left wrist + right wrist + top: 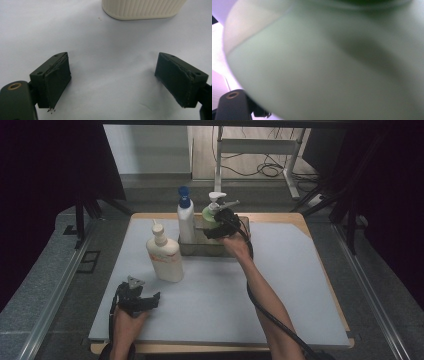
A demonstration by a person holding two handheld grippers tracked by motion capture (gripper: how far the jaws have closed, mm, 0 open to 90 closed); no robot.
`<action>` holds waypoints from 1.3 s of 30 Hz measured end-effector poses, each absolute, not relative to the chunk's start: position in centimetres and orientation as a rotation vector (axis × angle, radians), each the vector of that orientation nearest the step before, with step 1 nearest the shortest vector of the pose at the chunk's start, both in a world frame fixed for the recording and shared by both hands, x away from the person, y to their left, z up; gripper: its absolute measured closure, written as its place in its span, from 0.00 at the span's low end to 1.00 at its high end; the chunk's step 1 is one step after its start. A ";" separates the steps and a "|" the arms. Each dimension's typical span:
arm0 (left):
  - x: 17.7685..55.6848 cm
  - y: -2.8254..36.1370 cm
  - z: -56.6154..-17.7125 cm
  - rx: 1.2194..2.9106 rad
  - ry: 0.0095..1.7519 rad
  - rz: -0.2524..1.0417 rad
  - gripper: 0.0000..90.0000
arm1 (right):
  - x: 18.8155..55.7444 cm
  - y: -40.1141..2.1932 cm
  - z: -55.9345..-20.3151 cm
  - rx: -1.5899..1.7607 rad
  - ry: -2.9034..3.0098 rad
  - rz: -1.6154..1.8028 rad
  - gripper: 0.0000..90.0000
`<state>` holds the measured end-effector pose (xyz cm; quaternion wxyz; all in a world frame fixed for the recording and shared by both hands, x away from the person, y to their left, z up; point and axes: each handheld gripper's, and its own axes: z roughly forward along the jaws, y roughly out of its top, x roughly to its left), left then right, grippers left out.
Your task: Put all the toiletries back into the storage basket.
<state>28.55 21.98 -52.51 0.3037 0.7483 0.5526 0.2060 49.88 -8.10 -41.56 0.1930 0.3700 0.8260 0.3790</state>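
Note:
A pale green pump bottle (pixel 210 215) with a white pump head is at the clear bin (pixel 202 249) at the back of the mat. My right gripper (pixel 218 227) is shut on its body from the right. In the right gripper view the green bottle (pixel 324 75) sits blurred and very close, hiding the jaws. A white bottle with a blue pump (pixel 186 220) stands in the bin's left part. My left gripper (pixel 153 298) rests low at the mat's front left, open and holding nothing (pixel 113 61).
A cream bottle with an orange label (pixel 165 257) stands on the grey mat (pixel 285 275) in front of the bin; its ribbed base (pixel 142 8) lies just ahead of the left jaws. Dark drapes and metal frame legs flank the table.

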 end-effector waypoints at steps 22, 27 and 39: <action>28.5 22.0 -52.5 1.983 1.465 0.546 0.14 | 50.0 -8.7 -42.4 1.066 2.317 1.117 0.11; 28.6 22.0 -52.5 1.982 1.465 0.546 0.14 | 49.8 -9.6 -42.2 1.036 2.320 1.161 0.06; 28.6 22.0 -52.5 1.980 1.465 0.546 0.14 | 48.5 -11.7 -41.3 0.993 2.341 1.179 0.13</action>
